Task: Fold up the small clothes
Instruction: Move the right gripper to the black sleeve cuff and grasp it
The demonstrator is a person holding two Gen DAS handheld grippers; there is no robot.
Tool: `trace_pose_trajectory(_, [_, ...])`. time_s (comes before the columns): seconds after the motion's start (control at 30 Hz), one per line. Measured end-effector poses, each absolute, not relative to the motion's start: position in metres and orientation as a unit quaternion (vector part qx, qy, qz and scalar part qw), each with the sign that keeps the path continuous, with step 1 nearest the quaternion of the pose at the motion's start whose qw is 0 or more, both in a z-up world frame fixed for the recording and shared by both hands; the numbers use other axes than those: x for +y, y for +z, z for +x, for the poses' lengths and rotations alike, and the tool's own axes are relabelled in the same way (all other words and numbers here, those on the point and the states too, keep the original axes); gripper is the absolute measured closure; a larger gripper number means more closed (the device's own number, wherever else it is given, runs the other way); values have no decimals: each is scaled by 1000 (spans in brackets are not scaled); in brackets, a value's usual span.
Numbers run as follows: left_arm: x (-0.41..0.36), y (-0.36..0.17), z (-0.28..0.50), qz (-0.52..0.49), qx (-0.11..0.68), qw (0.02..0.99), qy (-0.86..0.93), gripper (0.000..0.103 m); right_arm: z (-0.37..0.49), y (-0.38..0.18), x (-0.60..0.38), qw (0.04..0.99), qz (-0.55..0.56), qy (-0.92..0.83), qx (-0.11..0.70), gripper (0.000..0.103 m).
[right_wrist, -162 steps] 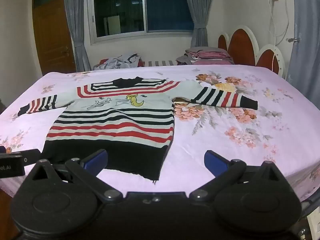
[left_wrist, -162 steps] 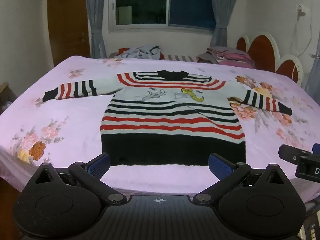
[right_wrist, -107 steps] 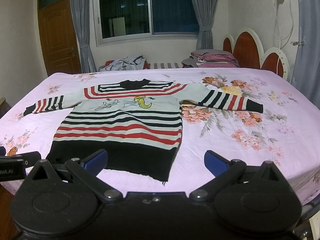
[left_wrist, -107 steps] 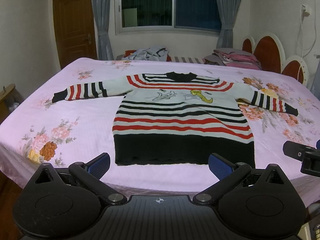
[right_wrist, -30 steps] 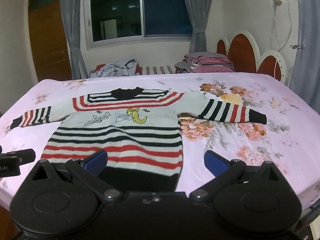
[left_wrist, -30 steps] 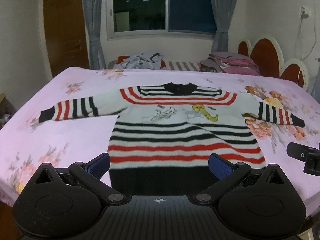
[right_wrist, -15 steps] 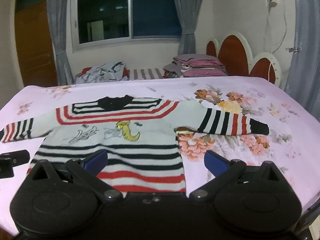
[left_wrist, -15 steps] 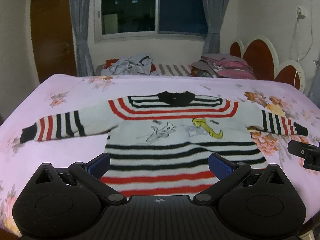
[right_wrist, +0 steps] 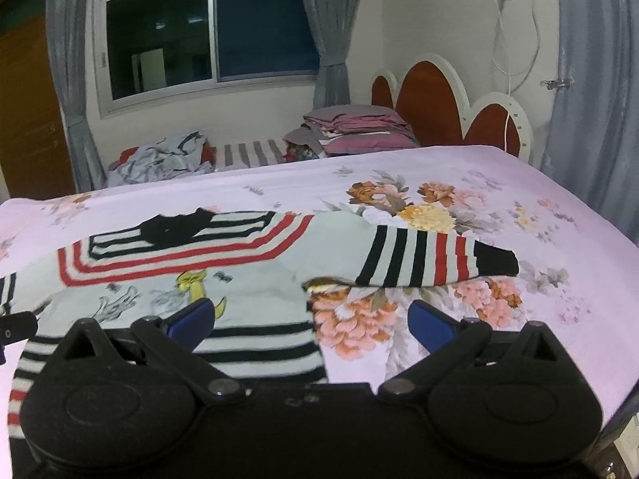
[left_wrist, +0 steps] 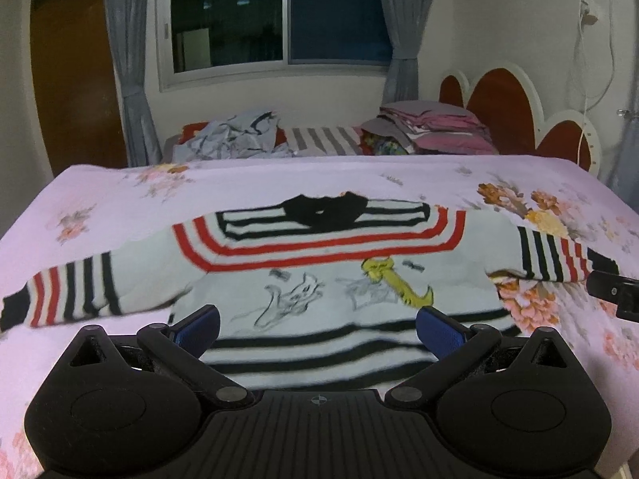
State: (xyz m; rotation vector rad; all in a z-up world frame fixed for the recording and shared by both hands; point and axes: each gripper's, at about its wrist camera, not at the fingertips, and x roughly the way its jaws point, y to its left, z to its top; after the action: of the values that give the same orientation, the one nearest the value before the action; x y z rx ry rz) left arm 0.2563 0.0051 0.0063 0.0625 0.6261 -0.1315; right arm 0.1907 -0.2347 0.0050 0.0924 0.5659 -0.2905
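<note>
On the bed (left_wrist: 247,183), flat and face up: one striped sweater (left_wrist: 319,263), collar far, both sleeves spread wide.

Change noted: across the last few seconds both cameras have advanced from beyond the hem to over the lower body; the hem has dropped out of view beneath the grippers. Sweater itself unmoved, no fold made.

Left gripper (left_wrist: 317,325): jaws spread, empty, above the chest print, left sleeve (left_wrist: 68,293) off to its left.

Right gripper (right_wrist: 311,325): jaws spread, empty, above the sweater's right side edge, right sleeve (right_wrist: 431,257) just beyond.

Far off the bed: folded stack (right_wrist: 351,129) and loose heap (right_wrist: 167,155).

Judgement: approach under way; a sleeve fold inward looks the likely first step, each gripper near its own sleeve.
</note>
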Motion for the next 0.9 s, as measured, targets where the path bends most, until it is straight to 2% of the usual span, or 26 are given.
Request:
trace_pose_trajectory(0.43, [-80, -8, 339, 13, 296, 950, -97, 0, 257, -15, -346, 936, 71, -201, 280, 0])
trace_pose_trajectory(0.9, [-174, -35, 406, 61, 348, 928, -121, 0, 299, -68, -472, 905, 154, -252, 307, 0])
